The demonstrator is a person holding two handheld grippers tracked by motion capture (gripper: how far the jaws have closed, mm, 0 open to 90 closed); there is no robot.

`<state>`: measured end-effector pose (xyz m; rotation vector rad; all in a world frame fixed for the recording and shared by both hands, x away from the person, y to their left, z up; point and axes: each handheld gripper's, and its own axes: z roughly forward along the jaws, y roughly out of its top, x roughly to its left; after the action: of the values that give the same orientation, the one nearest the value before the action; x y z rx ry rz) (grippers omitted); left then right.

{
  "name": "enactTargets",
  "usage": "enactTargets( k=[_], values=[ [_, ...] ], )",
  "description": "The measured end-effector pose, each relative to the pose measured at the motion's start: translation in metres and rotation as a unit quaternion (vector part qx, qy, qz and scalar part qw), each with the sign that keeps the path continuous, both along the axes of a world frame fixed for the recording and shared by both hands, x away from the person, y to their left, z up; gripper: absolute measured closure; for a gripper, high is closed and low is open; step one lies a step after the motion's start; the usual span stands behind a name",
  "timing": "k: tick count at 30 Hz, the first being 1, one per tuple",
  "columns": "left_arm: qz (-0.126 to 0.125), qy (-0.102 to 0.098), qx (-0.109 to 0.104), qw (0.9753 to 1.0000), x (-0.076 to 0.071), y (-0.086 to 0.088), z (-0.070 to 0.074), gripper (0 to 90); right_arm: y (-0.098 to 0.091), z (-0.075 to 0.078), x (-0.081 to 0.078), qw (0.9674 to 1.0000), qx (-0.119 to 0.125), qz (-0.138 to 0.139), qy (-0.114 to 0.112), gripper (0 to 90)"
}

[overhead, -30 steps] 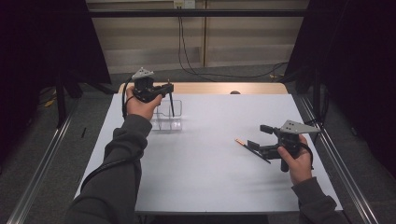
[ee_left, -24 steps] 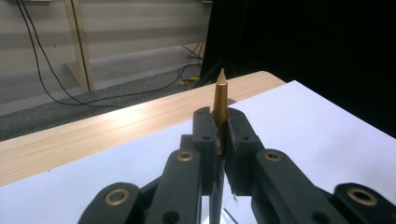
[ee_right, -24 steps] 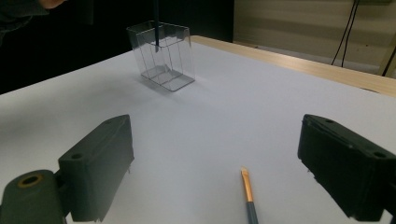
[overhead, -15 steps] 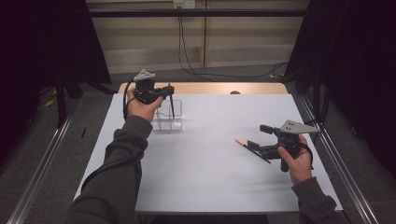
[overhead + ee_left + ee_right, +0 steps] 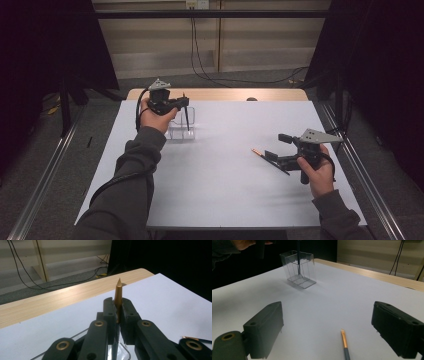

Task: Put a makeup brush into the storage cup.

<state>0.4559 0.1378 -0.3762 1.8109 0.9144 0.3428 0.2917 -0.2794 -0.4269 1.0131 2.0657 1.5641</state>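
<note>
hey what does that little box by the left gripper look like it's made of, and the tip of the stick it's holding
The box looks like clear, glossy plastic, possibly acrylic: the white table shows straight through its walls, and the edges catch light. The stick clamped in the left gripper has a pointed tip with a gold, metallic-looking sheen; whether it is metal or painted wood cannot be told.

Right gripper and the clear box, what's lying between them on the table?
In the right gripper view, only a pen lies near the right gripper; beyond it, bare table up to the clear box.
</note>
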Motion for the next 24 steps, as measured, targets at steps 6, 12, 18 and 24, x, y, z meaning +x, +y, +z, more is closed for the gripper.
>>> enactTargets(
  k=[6, 12, 18, 24],
  values=[
    [0.000, 0.002, 0.001, 1.0000, 0.000, 0.000, -0.003, 84.0, 0.001, -0.001, 0.000, 1.0000, 0.000, 0.001, 0.000, 9.8],
    [0.001, 0.004, 0.001, 1.0000, 0.000, -0.001, -0.007, 84.0, 0.000, 0.000, 0.000, 1.0000, 0.000, 0.001, -0.001, 9.7],
    [0.004, 0.010, 0.004, 0.9999, 0.001, -0.001, -0.012, 83.9, 0.000, 0.000, 0.000, 1.0000, 0.000, -0.001, -0.001, 9.6],
    [0.007, 0.011, 0.004, 0.9999, 0.001, -0.002, -0.016, 83.9, 0.000, -0.001, 0.000, 1.0000, -0.001, 0.001, -0.002, 9.6]
  ],
)
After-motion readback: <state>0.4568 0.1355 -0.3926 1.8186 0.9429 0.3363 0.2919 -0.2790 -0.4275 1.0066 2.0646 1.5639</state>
